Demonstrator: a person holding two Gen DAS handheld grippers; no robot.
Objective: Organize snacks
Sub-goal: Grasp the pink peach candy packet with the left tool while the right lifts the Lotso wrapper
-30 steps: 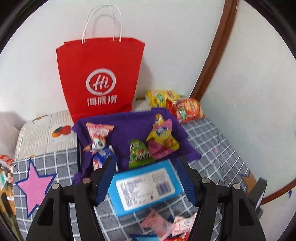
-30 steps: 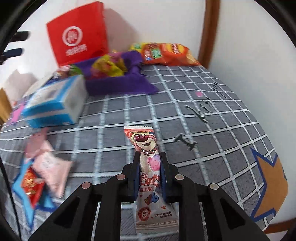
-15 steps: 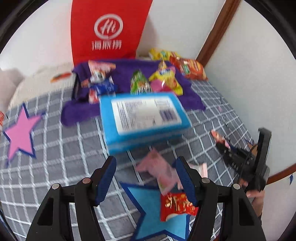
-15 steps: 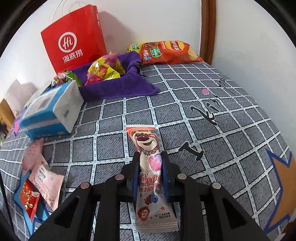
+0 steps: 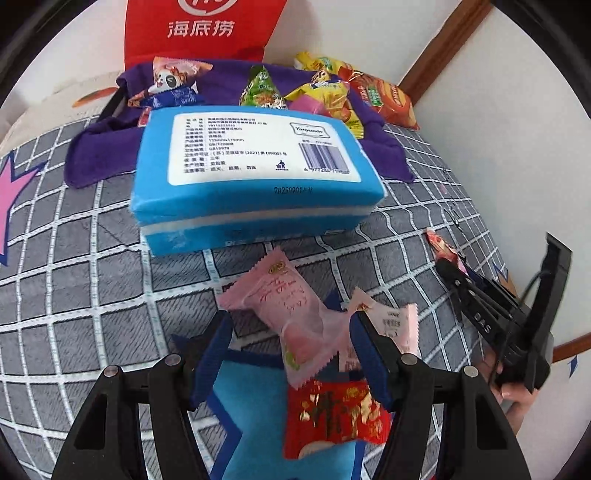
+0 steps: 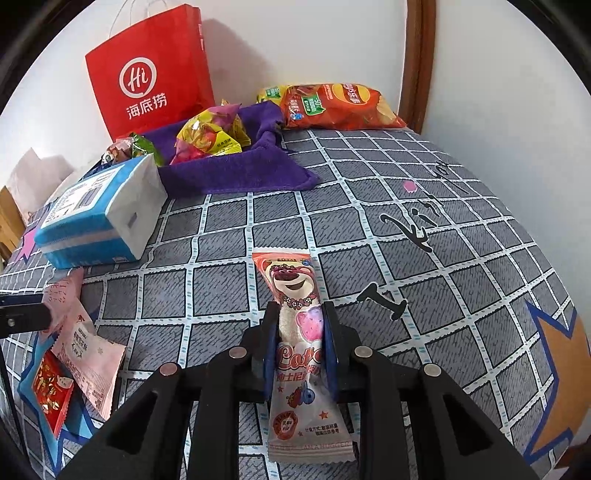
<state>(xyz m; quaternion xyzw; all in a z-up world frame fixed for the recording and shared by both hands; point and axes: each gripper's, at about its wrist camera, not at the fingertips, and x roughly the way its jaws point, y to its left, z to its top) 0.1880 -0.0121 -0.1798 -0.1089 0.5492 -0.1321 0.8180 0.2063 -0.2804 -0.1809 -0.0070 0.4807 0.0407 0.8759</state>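
Left wrist view: your left gripper [image 5: 291, 328] hangs with its jaws apart over the pink snack packets, pads pressing on nothing.
Between your jaws: a translucent pink packet [image 5: 286, 312] lies slantwise in the gap, a second pink packet [image 5: 393, 323] overlaps it by your right-hand pad.
Just below: a red packet [image 5: 334, 411] sits near your wrist, partly on a blue star patch [image 5: 251, 413] of the grid-patterned cover [image 5: 92, 280].
Ahead: the blue tissue pack [image 5: 251, 166] lies flat; beyond it, the purple cloth tray [image 5: 96, 147] holds snacks, red paper bag [image 5: 201, 27] behind.
Right wrist view: your right gripper [image 6: 301, 347] is clamped on the bear-print packet [image 6: 295, 332], its tip poking out ahead.
Far ahead of it: an orange chips bag [image 6: 332, 107] lies against the wall.
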